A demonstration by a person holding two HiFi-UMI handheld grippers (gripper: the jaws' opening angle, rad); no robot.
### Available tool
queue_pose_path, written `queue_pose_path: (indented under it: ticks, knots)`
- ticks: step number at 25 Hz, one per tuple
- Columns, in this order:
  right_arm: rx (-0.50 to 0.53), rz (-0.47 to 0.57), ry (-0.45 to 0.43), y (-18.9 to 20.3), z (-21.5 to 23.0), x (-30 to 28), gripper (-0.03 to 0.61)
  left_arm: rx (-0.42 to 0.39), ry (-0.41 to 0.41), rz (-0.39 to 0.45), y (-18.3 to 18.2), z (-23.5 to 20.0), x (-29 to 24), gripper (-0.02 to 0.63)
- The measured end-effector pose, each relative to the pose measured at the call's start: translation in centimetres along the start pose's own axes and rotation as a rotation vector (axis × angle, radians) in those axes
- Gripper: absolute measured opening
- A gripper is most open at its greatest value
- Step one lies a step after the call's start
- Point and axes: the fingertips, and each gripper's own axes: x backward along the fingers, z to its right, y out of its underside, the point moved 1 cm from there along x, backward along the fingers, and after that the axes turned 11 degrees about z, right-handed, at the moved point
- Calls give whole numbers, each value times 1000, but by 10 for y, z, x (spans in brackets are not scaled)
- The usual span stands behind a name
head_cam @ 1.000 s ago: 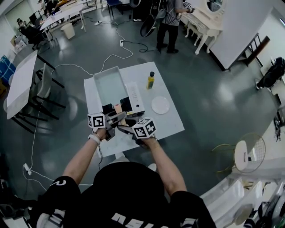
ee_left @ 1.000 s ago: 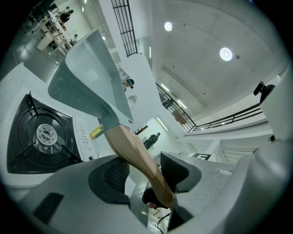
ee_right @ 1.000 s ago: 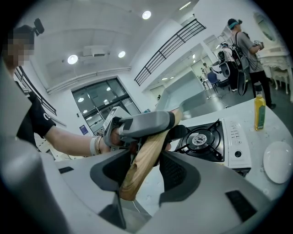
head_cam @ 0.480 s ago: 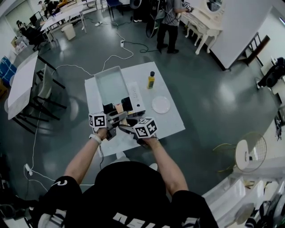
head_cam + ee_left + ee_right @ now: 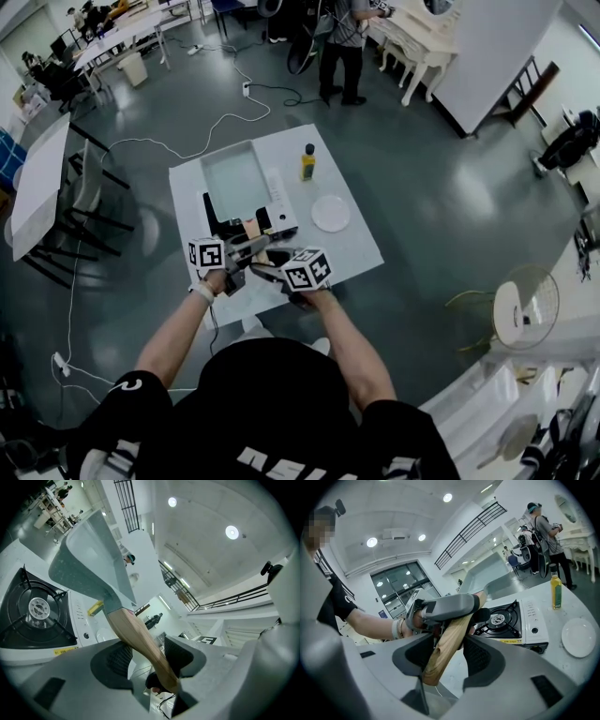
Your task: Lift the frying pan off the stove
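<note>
- the left tongs (image 5: 149,654) and the right tongs (image 5: 446,657) are both pinching the wooden handle (image 5: 449,639).
- the pan (image 5: 86,559) is hanging in the air over the stove (image 5: 35,613).
- i think squeezing tight and holding it flat is what is stopping a tip.

A yellow bottle (image 5: 307,162) (dark cap) stands upright on the white table (image 5: 356,251), a round white plate (image 5: 331,213) lying near it.
</note>
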Motion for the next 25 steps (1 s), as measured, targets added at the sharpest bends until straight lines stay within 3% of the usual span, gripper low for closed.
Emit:
queue_pose_path:
  ticks: [13,17,20,25]
  knots:
    - [-56,51,95,13,16,51,190,16,40,-109,42,15,-44,207]
    - [-71,65,130,20,23,71,192,45,114,-135,60,28,-64,207]
    - [-89,73,155,27,28,84,192,62,88,-168,75,25,-73,207]
    - [-112,87,194,38,35,105,192,75,118,-211,98,31,-89,207]
